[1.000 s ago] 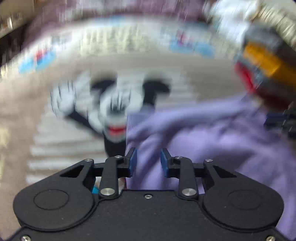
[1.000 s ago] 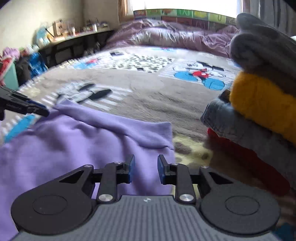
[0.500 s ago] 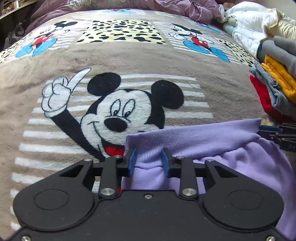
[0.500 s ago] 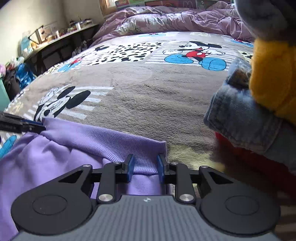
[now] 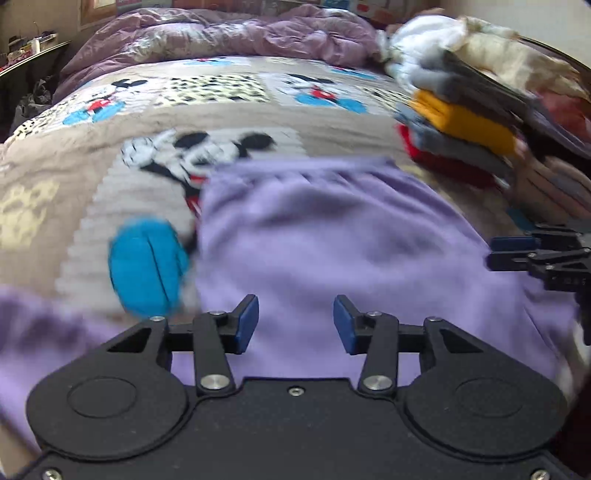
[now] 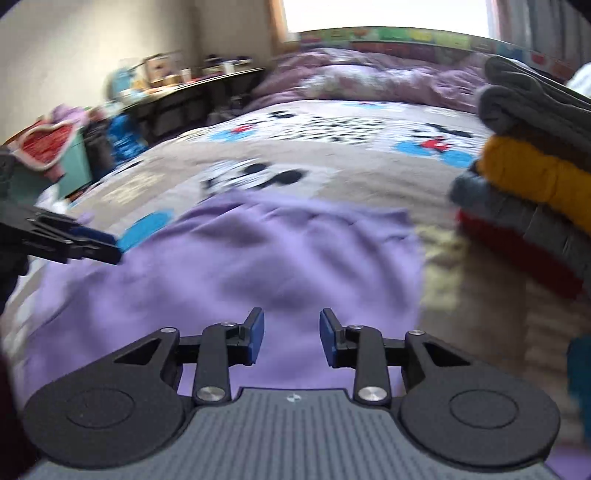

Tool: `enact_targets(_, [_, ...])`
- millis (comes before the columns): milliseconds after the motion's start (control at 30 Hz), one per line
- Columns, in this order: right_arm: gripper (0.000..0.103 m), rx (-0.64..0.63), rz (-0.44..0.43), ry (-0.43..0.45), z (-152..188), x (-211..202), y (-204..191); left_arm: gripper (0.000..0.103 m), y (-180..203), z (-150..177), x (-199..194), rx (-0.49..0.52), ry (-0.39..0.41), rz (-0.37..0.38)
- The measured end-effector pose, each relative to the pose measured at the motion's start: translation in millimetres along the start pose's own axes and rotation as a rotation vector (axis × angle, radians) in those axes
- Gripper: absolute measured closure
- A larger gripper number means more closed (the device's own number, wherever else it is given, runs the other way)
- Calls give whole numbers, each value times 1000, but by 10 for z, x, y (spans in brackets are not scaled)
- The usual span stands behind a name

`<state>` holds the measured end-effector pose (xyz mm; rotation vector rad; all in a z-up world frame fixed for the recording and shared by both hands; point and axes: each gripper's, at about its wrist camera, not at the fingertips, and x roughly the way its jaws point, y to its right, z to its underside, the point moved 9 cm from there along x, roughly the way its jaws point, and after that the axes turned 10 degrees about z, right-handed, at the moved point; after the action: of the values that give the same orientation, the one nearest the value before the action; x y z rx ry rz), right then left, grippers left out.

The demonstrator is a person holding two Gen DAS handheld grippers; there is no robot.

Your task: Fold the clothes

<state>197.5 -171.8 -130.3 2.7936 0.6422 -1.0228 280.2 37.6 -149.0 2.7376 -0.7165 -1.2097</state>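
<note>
A lilac garment (image 5: 332, 236) lies spread flat on the cartoon-mouse blanket (image 5: 221, 107), its ribbed hem at the far edge. My left gripper (image 5: 295, 321) hovers over the near part of the cloth; its jaws are opening and nothing is pinched between the blue pads. My right gripper (image 6: 291, 334) also hangs above the same garment (image 6: 258, 258), jaws opening, with no cloth held. Each gripper shows at the edge of the other's view: the right gripper (image 5: 513, 251) and the left gripper (image 6: 94, 243). Both views are motion-blurred.
A stack of folded clothes (image 5: 465, 129) in grey, mustard, blue and red sits on the right of the bed (image 6: 528, 199). A rumpled purple duvet (image 5: 221, 33) lies at the far end. A cluttered desk (image 6: 177, 85) stands beyond the bed's left side.
Both grippers let go of the garment's ribbed hem, widened their jaws and pulled back toward the near edge. The hem now lies flat on the blanket, far from the fingers.
</note>
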Motion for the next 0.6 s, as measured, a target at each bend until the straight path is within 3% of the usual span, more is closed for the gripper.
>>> enact_targets(167, [68,-66,-37,31,524,-461,-667,58,507,691,-150,42,18,-52])
enact_targets(233, [68,-128,-23,15,832,-518,-869,52,648,1075,-133,76,20,-90])
enact_targets(267, [65,-154,3,-38,1067,-489,-938,52,726,1251,-141,109,37,-119])
enact_targets(333, [65,-136,20,0,1375,-681,-1060,51,857,1441,-234,160,79,-158])
enact_targets(467, [64,-147,39,59,1519,-1003,-1111,50,887,1461,-343,168,84,-146])
enact_targets(600, [64,-126,68,155,1417,-1266,-1083,50,881,1325,-580,105,202,-110])
